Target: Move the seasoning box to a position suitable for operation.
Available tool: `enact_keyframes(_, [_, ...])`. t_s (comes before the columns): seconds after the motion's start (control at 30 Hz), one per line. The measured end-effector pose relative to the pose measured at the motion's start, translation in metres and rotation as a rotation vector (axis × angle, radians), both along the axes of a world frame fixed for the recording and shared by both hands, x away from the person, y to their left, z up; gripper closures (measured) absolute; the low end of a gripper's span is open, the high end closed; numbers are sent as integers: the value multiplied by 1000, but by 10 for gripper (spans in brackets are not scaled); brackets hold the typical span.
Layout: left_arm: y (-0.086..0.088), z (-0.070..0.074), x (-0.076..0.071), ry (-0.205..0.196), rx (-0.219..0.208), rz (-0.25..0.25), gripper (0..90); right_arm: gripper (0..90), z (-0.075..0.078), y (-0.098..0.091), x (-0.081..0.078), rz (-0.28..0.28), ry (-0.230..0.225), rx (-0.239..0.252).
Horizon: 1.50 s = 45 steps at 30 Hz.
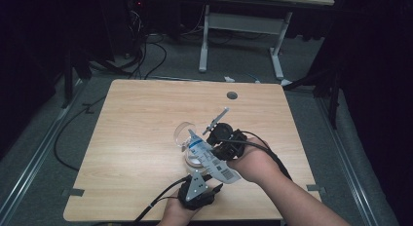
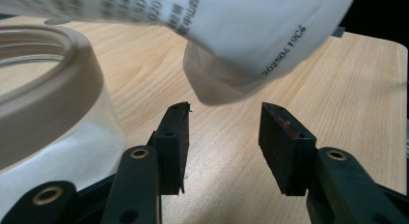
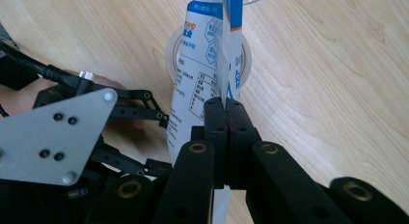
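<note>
— Claws? 
— My right gripper [image 3: 225, 105] pinches the white pouch [image 3: 202, 64], tilted over the jar [image 1: 187, 138]. My left gripper [image 2: 224, 137] gapes, empty, beside the jar.
— Progress?
— Pouring apparently underway; jar's fill unclear.

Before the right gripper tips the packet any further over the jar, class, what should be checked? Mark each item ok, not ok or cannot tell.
1. Right gripper shut on the packet: ok.
2. Packet's top end over the jar mouth: ok in the high view.
3. Packet torn open at the top: cannot tell.
4. Left gripper steadying the jar: not ok; jaws open, jar beside them, nothing between.
5. Jar upright on the table: ok.
6. Lid off the jar: ok; open rim shows in the left gripper view.
</note>
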<state>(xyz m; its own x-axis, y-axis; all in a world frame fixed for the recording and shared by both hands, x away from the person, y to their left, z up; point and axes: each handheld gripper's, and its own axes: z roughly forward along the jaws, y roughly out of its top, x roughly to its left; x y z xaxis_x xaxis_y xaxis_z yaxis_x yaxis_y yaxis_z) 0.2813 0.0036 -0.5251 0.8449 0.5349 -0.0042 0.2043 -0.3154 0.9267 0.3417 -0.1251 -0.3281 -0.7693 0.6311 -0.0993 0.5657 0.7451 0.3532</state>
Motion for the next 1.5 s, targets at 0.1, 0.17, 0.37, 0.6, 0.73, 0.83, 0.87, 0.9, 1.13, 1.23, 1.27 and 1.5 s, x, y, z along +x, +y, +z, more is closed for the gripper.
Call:
enact_keyframes(0.1, [7, 2, -1, -8, 1, -4, 550, 900, 0, -2, 0, -5, 2, -2])
enact_keyframes(0.17, [15, 3, -1, -12, -3, -8, 550, 899, 0, -3, 1, -3, 3, 2])
enact_keyframes(0.37, [46, 7, -2, -30, -4, 11, 553, 900, 0, -4, 2, -6, 5, -8])
enact_keyframes(0.6, [86, 9, 8, -37, -27, 94, 554, 899, 0, -2, 3, -7, 6, -14])
enact_keyframes(0.73, [107, 8, 17, -36, -28, 154, 553, 899, -1, -2, 4, -4, 8, -13])
enact_keyframes(0.83, [119, 6, 22, -28, -29, 188, 554, 900, -1, -3, 5, -4, 10, -17])
enact_keyframes(0.87, [122, 6, 23, -27, -31, 196, 553, 900, -1, -3, 5, -10, 12, -15])
enact_keyframes(0.9, [124, 6, 23, -26, -31, 201, 554, 899, 0, -4, 5, -11, 10, -17])
enact_keyframes(1.13, [131, 5, 26, -2, -58, 212, 550, 899, -3, -10, 7, -27, 17, -21])
enact_keyframes(1.23, [131, 5, 26, -6, -59, 213, 549, 899, -2, -14, 8, -34, 12, -20])
enact_keyframes(1.27, [131, 5, 26, -5, -59, 213, 549, 899, -2, -15, 9, -36, 11, -17])
enact_keyframes(1.5, [132, 4, 27, -2, -55, 215, 548, 899, -6, -27, 14, -66, 4, -39])
